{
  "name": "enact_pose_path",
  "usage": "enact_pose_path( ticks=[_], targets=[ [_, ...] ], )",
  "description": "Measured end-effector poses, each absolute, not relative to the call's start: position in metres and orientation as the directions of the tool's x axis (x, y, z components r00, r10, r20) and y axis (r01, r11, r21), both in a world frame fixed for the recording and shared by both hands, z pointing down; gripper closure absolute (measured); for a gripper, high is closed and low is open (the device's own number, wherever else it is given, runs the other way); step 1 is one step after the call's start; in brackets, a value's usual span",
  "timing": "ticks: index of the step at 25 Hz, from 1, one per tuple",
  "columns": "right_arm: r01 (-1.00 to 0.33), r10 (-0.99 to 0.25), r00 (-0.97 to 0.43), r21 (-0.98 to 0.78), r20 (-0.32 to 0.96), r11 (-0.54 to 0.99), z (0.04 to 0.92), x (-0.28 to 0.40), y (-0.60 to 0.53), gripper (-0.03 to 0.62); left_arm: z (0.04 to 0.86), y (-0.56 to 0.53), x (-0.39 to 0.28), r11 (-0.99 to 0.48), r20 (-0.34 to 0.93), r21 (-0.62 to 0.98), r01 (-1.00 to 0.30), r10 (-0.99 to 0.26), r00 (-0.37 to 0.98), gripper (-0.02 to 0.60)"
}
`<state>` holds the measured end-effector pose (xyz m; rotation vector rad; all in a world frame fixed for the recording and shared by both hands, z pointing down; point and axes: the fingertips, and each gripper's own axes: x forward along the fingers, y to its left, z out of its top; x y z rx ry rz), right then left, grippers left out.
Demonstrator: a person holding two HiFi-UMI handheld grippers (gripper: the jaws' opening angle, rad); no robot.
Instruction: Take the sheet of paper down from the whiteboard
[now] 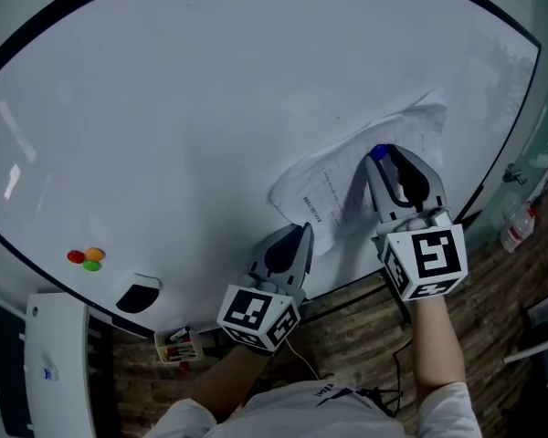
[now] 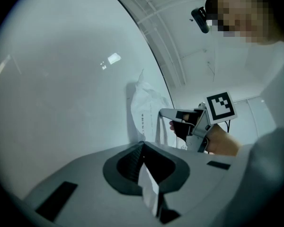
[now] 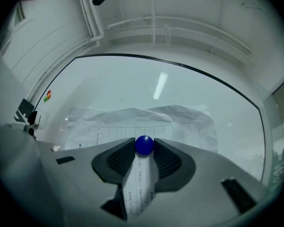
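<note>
The whiteboard (image 1: 210, 108) filled most of my head view. The crumpled sheet of paper (image 1: 315, 185) lay against its lower right part. My left tool (image 1: 302, 233) was at the sheet's lower left corner, its jaws closed together with the paper's edge pinched between them. My right tool (image 1: 381, 157) pointed at the sheet, its jaws set wide and touching either side of a round blue magnet (image 3: 144, 145) on the paper.

I see a blue magnet (image 3: 144, 145) on the white sheet of paper (image 3: 180, 121), which carries a dark printed grid; red, orange and green magnets (image 1: 92, 259) sit far left.
</note>
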<state>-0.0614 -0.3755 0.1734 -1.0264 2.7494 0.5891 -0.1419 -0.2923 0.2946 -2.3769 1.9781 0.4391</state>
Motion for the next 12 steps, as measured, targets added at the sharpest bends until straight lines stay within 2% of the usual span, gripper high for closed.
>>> enact_pose_path(
  ticks=[12],
  targets=[
    [-0.598,-0.566,-0.772,0.03,-0.29,0.801,0.191,-0.029,-0.375,0.465,0.29,-0.284,-0.127,-0.286,-0.247,0.139,-0.948,-0.937,0.246,0.569]
  ],
)
